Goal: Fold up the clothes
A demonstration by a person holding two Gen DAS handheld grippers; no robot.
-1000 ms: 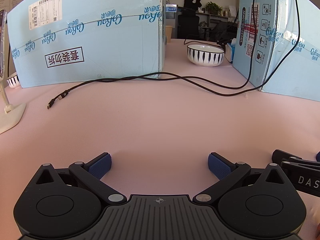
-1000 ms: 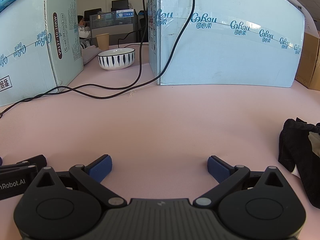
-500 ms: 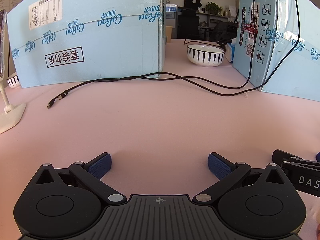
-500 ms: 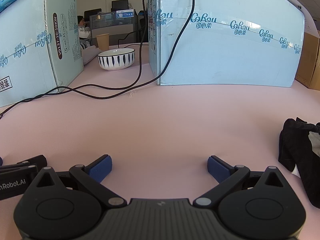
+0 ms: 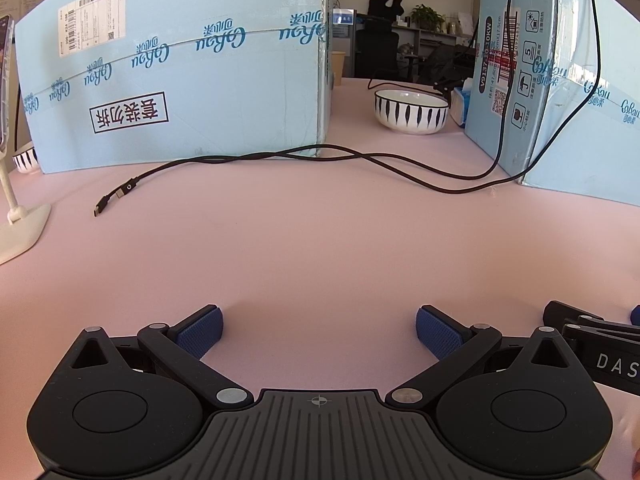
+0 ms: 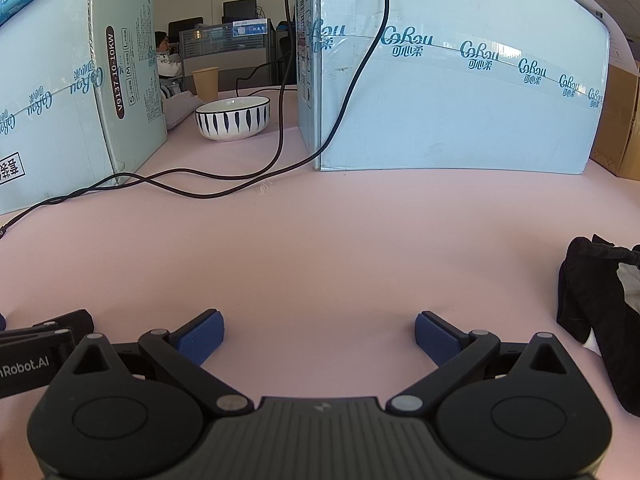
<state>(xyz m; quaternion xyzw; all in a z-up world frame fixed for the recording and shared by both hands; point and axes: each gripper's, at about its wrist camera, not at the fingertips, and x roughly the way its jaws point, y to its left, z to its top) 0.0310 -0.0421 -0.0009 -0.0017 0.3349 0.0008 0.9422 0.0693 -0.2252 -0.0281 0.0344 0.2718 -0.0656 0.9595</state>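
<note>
A crumpled black garment [image 6: 596, 312] lies on the pink table [image 6: 340, 248] at the right edge of the right wrist view, just right of my right gripper [image 6: 319, 334]. That gripper is open, its blue pads wide apart over bare table. My left gripper [image 5: 319, 330] is also open with nothing between its pads. Each gripper's body shows at the edge of the other's view: the right one [image 5: 592, 344] and the left one [image 6: 36, 348]. No clothing appears in the left wrist view.
Two large light-blue cardboard boxes [image 5: 180, 80] [image 6: 460, 92] stand at the back. A striped bowl [image 5: 411, 111] sits between them. A black cable [image 5: 280, 158] trails across the table. A white stand base [image 5: 20, 228] is at the far left. A brown box [image 6: 624, 120] stands far right.
</note>
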